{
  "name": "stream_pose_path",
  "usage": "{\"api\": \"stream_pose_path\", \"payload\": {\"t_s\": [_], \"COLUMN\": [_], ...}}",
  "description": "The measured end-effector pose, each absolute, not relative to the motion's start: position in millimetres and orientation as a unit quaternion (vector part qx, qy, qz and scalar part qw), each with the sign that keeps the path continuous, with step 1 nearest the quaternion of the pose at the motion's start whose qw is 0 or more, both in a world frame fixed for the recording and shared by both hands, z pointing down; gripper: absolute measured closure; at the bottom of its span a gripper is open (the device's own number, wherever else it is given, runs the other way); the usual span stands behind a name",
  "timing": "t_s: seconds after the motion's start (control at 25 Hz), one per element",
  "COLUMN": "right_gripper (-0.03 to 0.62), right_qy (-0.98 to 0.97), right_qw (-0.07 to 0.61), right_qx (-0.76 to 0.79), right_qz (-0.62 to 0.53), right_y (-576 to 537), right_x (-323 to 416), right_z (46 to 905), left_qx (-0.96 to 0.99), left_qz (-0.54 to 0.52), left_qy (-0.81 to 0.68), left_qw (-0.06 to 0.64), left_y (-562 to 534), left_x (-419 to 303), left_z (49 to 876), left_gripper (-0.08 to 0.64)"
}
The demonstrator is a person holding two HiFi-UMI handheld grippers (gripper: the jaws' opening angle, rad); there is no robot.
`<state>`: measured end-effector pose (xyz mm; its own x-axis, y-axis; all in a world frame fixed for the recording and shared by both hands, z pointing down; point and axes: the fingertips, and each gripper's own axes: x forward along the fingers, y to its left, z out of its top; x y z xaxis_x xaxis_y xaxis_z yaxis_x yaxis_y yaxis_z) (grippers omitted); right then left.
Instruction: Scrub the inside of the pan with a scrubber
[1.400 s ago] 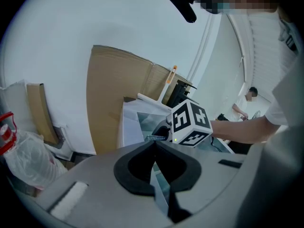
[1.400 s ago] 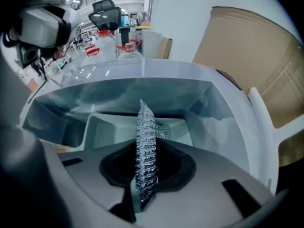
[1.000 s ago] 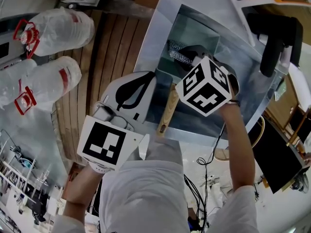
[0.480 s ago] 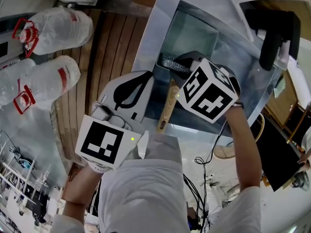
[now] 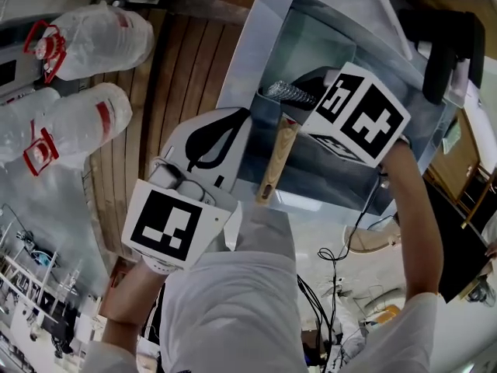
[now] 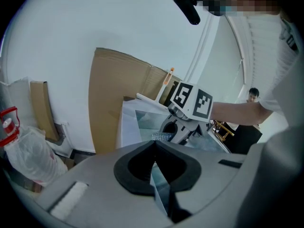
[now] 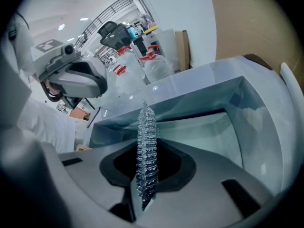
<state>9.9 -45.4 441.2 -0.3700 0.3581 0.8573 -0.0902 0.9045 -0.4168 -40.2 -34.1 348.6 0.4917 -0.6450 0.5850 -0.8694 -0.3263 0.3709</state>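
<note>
Pinches a steel-wool scrubber (image 7: 147,141) between the right gripper (image 7: 146,152) jaws, down inside the metal pan (image 5: 311,165) in the sink (image 5: 256,37). Clamps the pan's near wall in the left gripper (image 6: 154,151) jaws. Looks mid-scrub; probably more strokes needed, cleanliness not judgeable.

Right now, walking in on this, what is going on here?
A person is working with a hand-held gripper in each hand. The left gripper is shut on the thin wall of a rectangular steel pan with a wooden handle, steadying it. The right gripper is shut on a silvery coiled-wire scrubber, which points into the pan's inside. Whether it touches the metal cannot be told.
</note>
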Motion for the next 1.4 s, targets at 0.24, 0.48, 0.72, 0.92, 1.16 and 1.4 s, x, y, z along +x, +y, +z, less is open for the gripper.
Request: {"api": "stream_pose_path", "payload": {"t_s": [0.24,0.48,0.72,0.92,1.16,1.4], "right_gripper": [0.531,0.531,0.531,0.531,0.531,0.531], "right_qy": [-0.789,-0.769,-0.756,-0.761,-0.777,-0.788], "right_qw": [0.561,0.586,0.597,0.599,0.584,0.580], "right_qx": [-0.098,-0.097,-0.090,-0.077,-0.035,0.023], "right_qz": [0.232,0.237,0.251,0.238,0.234,0.205], "right_y": [-42,-41,-38,-42,-52,-78], "right_x": [12,37,62,63,54,42], "right_z": [443,444,445,445,443,443], "left_qx": [0.797,0.801,0.803,0.805,0.805,0.805], "left_qz": [0.170,0.168,0.170,0.170,0.173,0.169], "left_qy": [-0.473,-0.470,-0.466,-0.465,-0.465,-0.468], "left_qw": [0.335,0.331,0.329,0.327,0.326,0.322], "left_y": [-26,-23,-20,-18,-16,-15], "left_x": [-36,-31,-26,-24,-23,-25], "left_z": [349,346,344,343,343,339], "left_gripper": [0.555,0.555,0.555,0.555,0.555,0.555]}}
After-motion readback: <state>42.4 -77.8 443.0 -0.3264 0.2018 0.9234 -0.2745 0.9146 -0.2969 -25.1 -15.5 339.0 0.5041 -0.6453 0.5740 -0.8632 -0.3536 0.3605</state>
